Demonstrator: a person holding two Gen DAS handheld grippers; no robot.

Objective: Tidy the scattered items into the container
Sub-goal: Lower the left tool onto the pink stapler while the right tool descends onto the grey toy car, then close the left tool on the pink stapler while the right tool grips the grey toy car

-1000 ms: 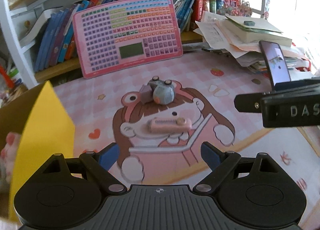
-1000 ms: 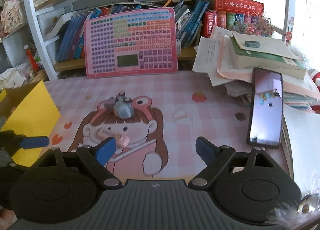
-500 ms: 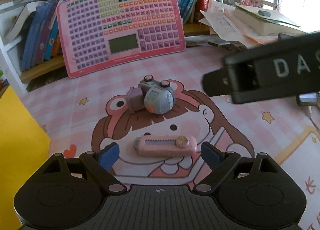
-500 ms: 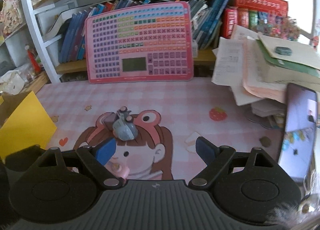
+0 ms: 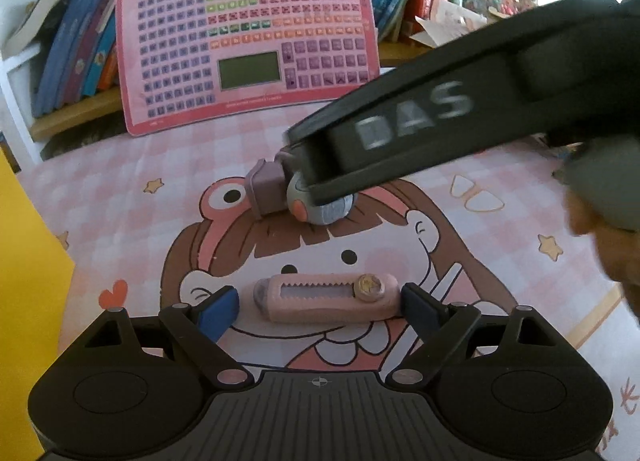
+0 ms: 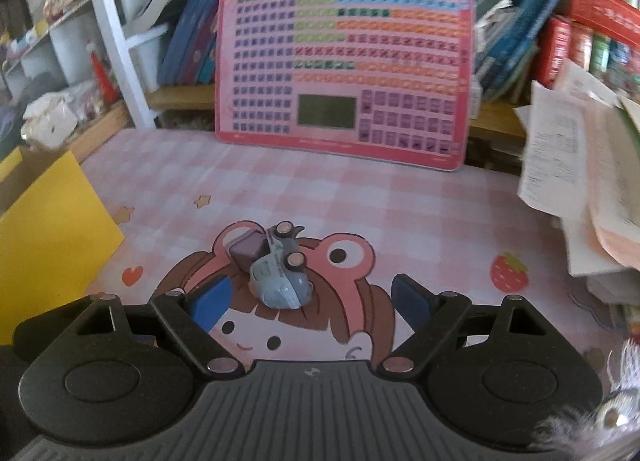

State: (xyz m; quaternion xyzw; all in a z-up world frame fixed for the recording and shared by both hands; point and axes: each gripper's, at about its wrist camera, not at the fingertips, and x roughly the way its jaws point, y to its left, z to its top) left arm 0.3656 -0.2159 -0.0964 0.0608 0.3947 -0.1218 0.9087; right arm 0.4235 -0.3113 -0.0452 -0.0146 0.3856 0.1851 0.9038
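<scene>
Both grippers closing in on scattered items.
Left gripper (image 5: pixel 318 303), spread, has advanced to straddle the pink cutter (image 5: pixel 326 297); right gripper (image 6: pixel 310 293), spread, has neared the toy car (image 6: pixel 280 275); neither grasped.

Each camera sits just behind its own gripper's two blue-padded fingers and looks forward and steeply down onto the cartoon desk mat (image 5: pixel 160 197), close above it. Both face the shelf of books, where the pink keyboard chart (image 5: pixel 248 33) leans. The left view sits nearer the viewer's edge; both share the grey toy car (image 6: pixel 280 273), mat and chart.
</scene>
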